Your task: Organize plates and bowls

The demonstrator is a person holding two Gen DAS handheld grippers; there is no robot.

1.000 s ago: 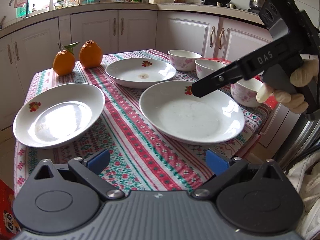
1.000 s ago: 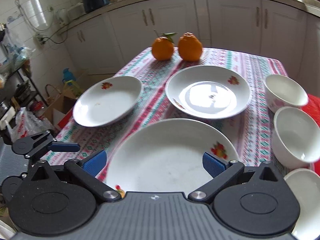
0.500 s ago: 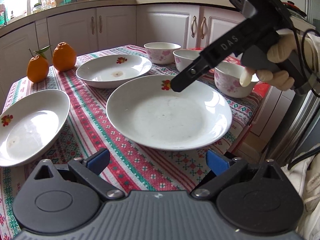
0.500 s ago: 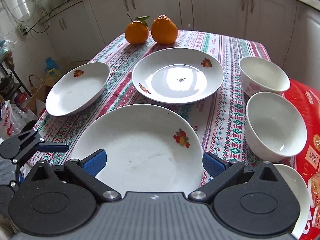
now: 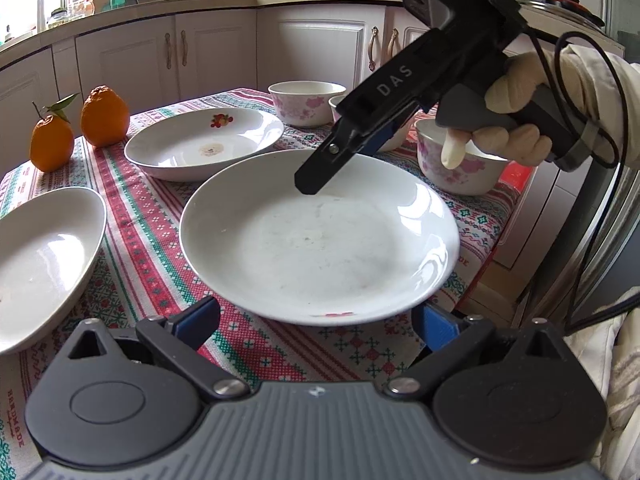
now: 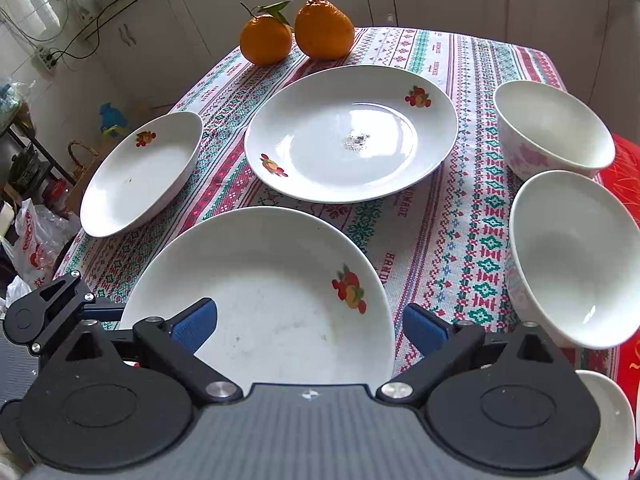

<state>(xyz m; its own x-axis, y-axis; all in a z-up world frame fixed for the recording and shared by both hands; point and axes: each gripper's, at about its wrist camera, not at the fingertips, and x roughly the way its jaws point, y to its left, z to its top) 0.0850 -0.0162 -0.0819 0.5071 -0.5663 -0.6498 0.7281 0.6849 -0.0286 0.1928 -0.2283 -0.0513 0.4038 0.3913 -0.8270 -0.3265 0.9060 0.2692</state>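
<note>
Both grippers closed in on near plate [image 6: 264, 292] since earlier frame | right gripper [image 6: 310, 326] jaws narrowing, unclamped, straddling its rim | left gripper [image 5: 316, 322] jaws apart, opposite rim | step: pickup; next: pinch rim, stack onto plate beyond [image 6: 348, 136]

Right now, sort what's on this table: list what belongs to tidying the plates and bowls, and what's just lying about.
Job: near plate; middle plate; left plate; far bowl; near bowl; third bowl.
Lying about: two oranges; tablecloth.
</note>
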